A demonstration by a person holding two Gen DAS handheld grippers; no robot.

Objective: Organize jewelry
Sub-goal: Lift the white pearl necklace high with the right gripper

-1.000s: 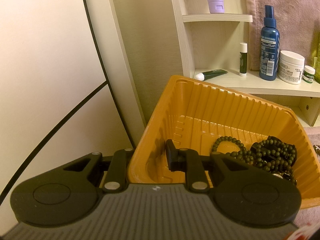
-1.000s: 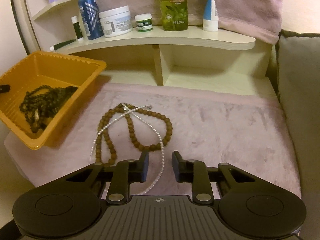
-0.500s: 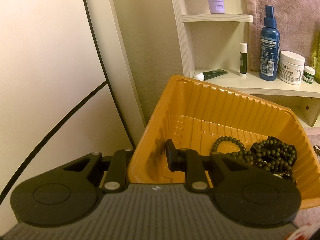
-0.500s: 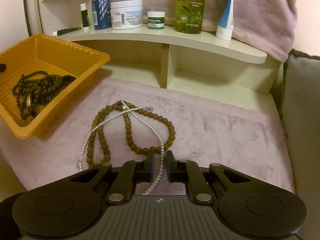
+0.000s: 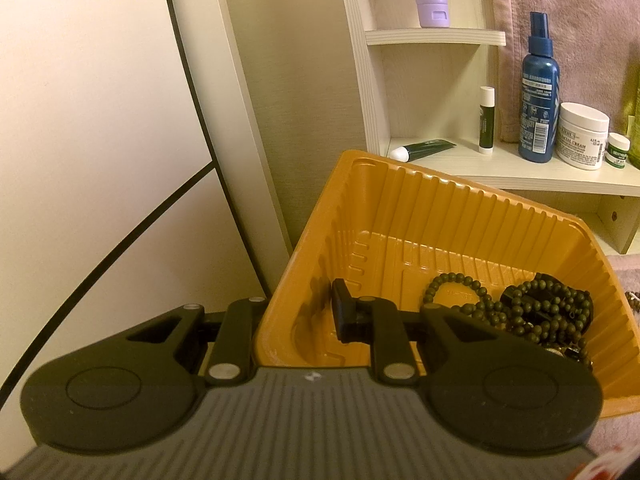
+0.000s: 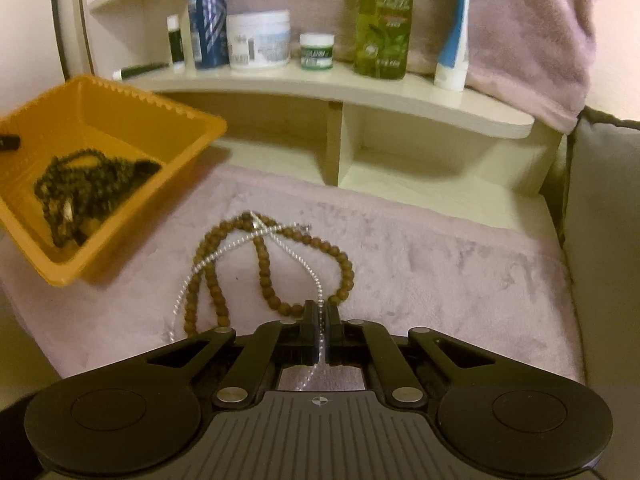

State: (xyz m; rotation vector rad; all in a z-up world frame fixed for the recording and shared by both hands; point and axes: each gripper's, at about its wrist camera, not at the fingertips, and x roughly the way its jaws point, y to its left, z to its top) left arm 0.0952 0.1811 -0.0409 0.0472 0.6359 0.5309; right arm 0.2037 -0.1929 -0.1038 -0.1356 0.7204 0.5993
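Note:
An orange plastic tray (image 5: 460,216) holds dark green bead strands (image 5: 532,312). My left gripper (image 5: 296,314) is shut on the tray's near left wall, one finger inside and one outside. In the right wrist view the tray (image 6: 188,136) stands at the left on a pink mat (image 6: 440,264). A brown bead necklace (image 6: 264,272) and a thin pearl necklace (image 6: 296,252) lie crossed on the mat. My right gripper (image 6: 321,316) is shut on the pearl necklace at its near end.
A pale wooden shelf (image 6: 400,96) behind the mat carries a blue spray bottle (image 6: 208,20), a white cream jar (image 6: 259,40), a green olive bottle (image 6: 384,20) and a tube (image 6: 452,40). A pink towel (image 6: 532,32) hangs behind. A grey cushion (image 6: 600,220) borders the right.
My right gripper has closed from open onto the pearl necklace and moved forward toward it. The left gripper and the tray have not moved.

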